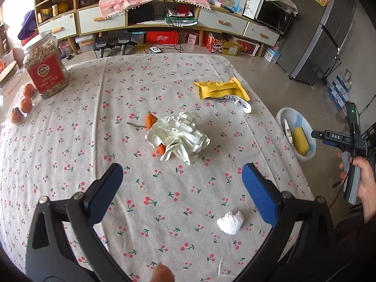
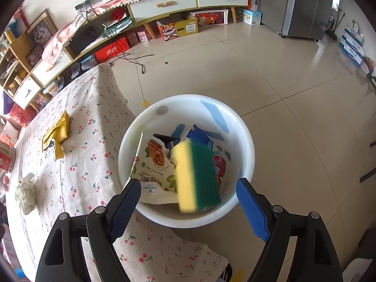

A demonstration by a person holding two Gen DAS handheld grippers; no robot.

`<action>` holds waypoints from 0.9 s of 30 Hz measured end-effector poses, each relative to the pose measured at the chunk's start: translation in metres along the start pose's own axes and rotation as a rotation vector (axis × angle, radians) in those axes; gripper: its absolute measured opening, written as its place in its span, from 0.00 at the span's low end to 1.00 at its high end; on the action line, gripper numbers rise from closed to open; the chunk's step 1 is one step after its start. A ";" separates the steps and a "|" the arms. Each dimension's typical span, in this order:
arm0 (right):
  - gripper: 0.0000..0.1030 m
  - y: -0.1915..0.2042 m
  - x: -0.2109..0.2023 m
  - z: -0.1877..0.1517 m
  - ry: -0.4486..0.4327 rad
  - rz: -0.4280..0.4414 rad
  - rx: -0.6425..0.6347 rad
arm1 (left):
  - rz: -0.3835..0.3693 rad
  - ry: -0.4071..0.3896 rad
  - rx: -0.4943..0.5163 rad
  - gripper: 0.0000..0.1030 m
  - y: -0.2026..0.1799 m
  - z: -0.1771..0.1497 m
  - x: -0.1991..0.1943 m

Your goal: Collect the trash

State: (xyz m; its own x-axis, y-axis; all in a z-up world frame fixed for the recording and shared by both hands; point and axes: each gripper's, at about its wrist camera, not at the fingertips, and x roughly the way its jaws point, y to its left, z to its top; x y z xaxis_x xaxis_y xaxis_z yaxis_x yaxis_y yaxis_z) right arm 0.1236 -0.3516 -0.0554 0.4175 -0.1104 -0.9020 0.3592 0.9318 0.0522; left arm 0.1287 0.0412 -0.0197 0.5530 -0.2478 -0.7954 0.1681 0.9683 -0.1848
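Below your right gripper (image 2: pixel 188 202), the yellow-and-green sponge (image 2: pixel 196 176) is sitting blurred inside the white basin (image 2: pixel 244 145), touching neither blue pad, with snack wrappers (image 2: pixel 155 164) lying under and beside it. Your right gripper is standing wide with nothing between its fingers, pointing steeply down over the basin, which is sitting on the tiled floor (image 2: pixel 293 82) just beside the table's edge.

On the table, your left gripper (image 1: pixel 183 183) is hovering wide and empty over the cherry-print tablecloth (image 1: pixel 70 152). Ahead of it a crumpled pale paper (image 1: pixel 178 136) is lying mid-table, with orange peel pieces (image 1: pixel 150 119) touching its near and far edges. A small white tissue wad (image 1: pixel 230 222) is lying close to the left gripper's right-hand finger. Farther off, near the table's far right edge, a yellow wrapper (image 1: pixel 221 89) is lying against a scrap of foil (image 1: pixel 242 102). At the far left a jar with a red label (image 1: pixel 45 68) is standing upright beside some whole oranges (image 1: pixel 24 104).
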 end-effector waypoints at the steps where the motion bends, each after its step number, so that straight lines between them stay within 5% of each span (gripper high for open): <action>1: 0.83 0.002 -0.001 -0.001 -0.001 -0.001 -0.006 | 0.000 0.000 0.001 0.98 0.001 -0.001 0.000; 16: 0.83 0.037 -0.026 -0.029 0.034 0.006 -0.085 | 0.044 0.088 -0.102 0.98 0.048 -0.027 -0.008; 27: 0.84 0.104 -0.039 -0.070 0.050 0.076 -0.219 | 0.079 0.144 -0.112 0.98 0.072 -0.054 -0.012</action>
State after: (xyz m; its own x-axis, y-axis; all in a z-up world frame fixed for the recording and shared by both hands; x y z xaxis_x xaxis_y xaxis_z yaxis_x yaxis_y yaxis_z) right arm 0.0865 -0.2266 -0.0445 0.3929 -0.0253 -0.9192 0.1369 0.9901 0.0312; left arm 0.0909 0.1157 -0.0548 0.4375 -0.1712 -0.8828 0.0327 0.9841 -0.1746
